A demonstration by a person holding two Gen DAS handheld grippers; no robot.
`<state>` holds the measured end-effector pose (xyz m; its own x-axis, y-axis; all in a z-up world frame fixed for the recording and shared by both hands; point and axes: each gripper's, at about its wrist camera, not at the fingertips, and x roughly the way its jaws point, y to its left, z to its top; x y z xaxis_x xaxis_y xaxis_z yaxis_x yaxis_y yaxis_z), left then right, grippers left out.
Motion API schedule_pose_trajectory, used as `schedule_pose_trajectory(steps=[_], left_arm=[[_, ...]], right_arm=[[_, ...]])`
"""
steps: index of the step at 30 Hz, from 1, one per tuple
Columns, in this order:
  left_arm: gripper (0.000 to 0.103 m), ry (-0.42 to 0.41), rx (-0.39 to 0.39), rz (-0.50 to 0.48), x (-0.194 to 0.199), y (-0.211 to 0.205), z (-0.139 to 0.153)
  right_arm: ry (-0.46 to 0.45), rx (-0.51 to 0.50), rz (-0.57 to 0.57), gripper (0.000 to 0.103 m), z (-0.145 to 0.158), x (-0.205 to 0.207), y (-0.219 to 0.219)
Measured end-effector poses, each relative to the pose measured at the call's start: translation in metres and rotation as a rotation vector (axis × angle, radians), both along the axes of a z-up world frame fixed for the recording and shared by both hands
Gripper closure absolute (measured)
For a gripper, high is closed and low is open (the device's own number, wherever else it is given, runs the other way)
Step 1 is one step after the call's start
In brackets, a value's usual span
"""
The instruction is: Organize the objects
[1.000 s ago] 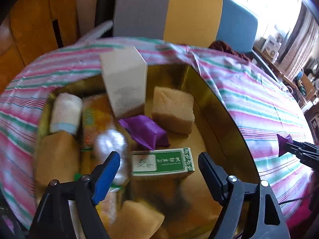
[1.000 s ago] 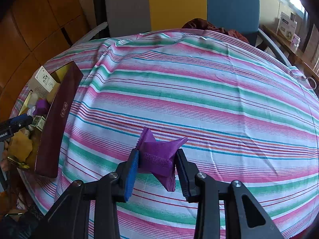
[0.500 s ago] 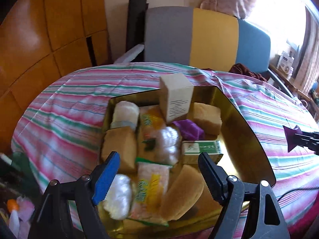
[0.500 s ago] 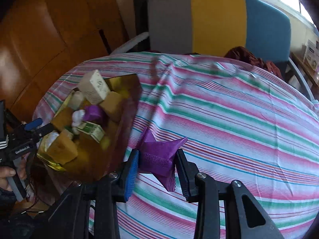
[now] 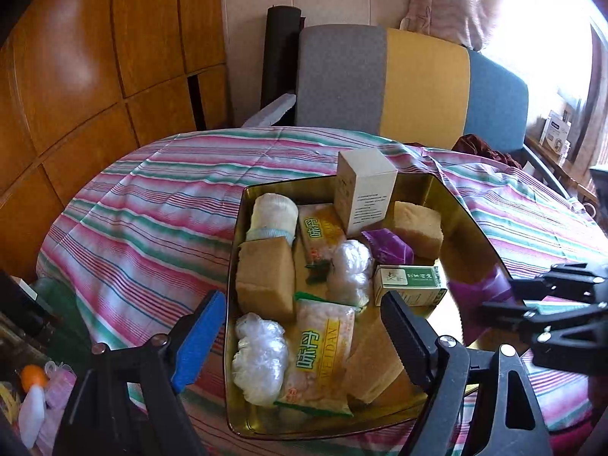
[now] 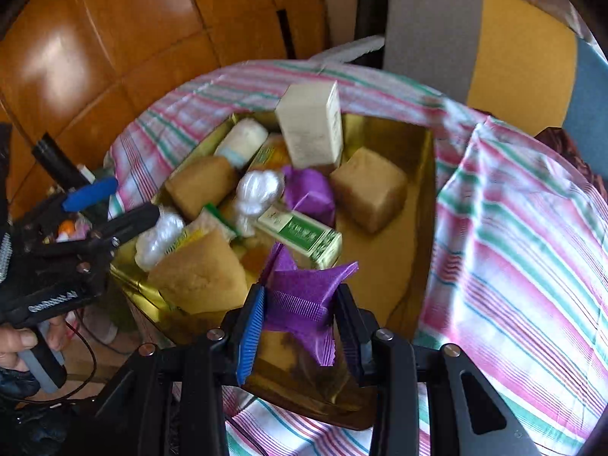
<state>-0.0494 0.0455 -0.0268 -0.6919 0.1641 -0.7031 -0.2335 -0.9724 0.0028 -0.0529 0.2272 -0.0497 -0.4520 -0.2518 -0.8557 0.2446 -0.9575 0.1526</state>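
The right gripper (image 6: 298, 313) is clamped on a purple packet (image 6: 304, 296), the blue pad on one side and the black on the other pinching its crimped middle, so that its pointed corners splay upward and downward out of the grip; its long axis runs roughly across the jaws, not along them; just ahead of and below the packet lies the gold tin (image 6: 395, 140), and the packet already hangs over the tin's near, bare stretch of floor, with the green box (image 6: 304, 233) just beyond it and a second purple packet (image 6: 309, 192) further in, beside the tall white box (image 6: 309, 129) and a tan sponge block (image 6: 368, 190); so the drop point seems to lie straight down and slightly forward, a short lowering rather than a reach; the left gripper (image 5: 300, 336) stands spread wide and holds nothing, hovering over the tin's near edge above the snack bags (image 5: 321, 353) and clear plastic bundles (image 5: 260, 357), so it is nearer to the contents but has no part in this placement; from its view the right gripper (image 5: 494, 300) comes in from the right side over the tin's rim (image 5: 490, 250); the risk, I judge, is the packet catching on the green box as it falls; the striped cloth (image 5: 152, 220) surrounds the tin.
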Motion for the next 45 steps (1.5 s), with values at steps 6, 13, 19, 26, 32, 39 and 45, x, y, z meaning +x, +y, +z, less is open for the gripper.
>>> schedule_pose_trajectory(steps=[6, 13, 19, 26, 32, 39, 45], left_arm=[[0.018, -0.012, 0.004, 0.012, -0.001, -0.003, -0.004], [0.017, -0.017, 0.005, 0.022, -0.002, -0.005, -0.006], [0.017, -0.025, 0.005, 0.025, -0.003, -0.004, -0.008], [0.010, -0.010, 0.002, 0.039, 0.001, -0.004, -0.006], [0.005, -0.002, 0.003, 0.050, 0.005, -0.004, -0.004], [0.000, 0.022, 0.055, 0.084, 0.016, -0.012, 0.005], [0.000, 0.004, 0.093, 0.119, 0.026, -0.016, 0.007]], right_arm=[[-0.043, 0.032, 0.014, 0.066, -0.016, -0.007, -0.007], [-0.072, 0.057, 0.026, 0.066, -0.027, -0.009, -0.011], [-0.083, 0.066, 0.018, 0.065, -0.033, -0.010, -0.010], [-0.066, 0.061, -0.020, 0.053, -0.032, -0.010, -0.005], [0.015, 0.062, -0.084, 0.041, -0.018, -0.001, 0.000], [0.193, 0.110, -0.274, 0.039, 0.018, 0.024, 0.005], [0.232, 0.143, -0.407, 0.039, 0.025, 0.039, 0.005]])
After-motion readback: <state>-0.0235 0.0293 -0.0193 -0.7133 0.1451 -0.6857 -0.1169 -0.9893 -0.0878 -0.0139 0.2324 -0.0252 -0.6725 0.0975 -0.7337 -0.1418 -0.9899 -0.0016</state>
